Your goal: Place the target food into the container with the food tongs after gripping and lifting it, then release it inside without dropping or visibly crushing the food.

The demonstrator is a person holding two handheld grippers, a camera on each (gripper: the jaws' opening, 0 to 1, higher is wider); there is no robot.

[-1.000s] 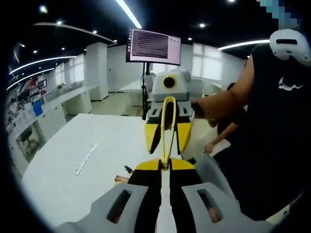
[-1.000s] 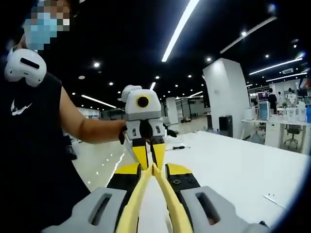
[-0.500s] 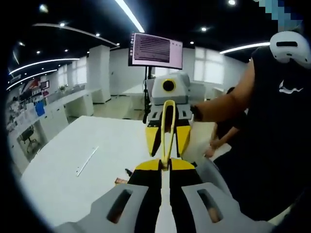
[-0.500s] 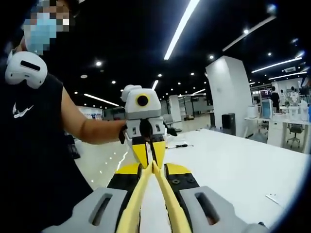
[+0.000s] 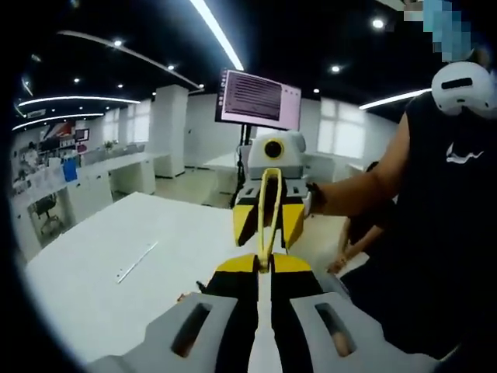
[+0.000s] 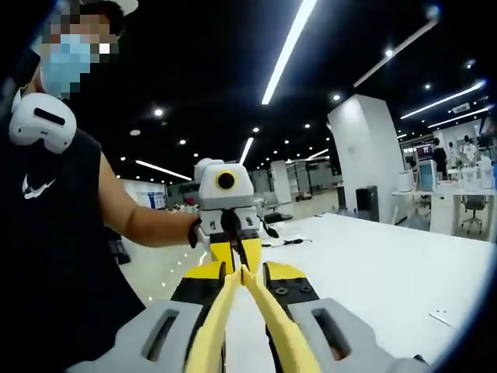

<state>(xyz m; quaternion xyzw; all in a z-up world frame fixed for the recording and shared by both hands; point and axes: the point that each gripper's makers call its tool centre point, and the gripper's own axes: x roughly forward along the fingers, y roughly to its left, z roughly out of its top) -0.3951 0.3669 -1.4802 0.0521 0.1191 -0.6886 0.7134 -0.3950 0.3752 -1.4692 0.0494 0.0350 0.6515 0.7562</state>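
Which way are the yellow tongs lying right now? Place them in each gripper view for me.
Left gripper view: the yellow tongs form a narrow upright loop at centre, rising from the near jaw tips.
Right gripper view: their two arms sit bottom centre, converging away from the camera.
Shared landmark: the person in a black top, at the right there and at the left here.

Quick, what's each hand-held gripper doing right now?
Left hand-held gripper: shut on the yellow tongs' tip.
Right hand-held gripper: shut on the tongs' looped end.
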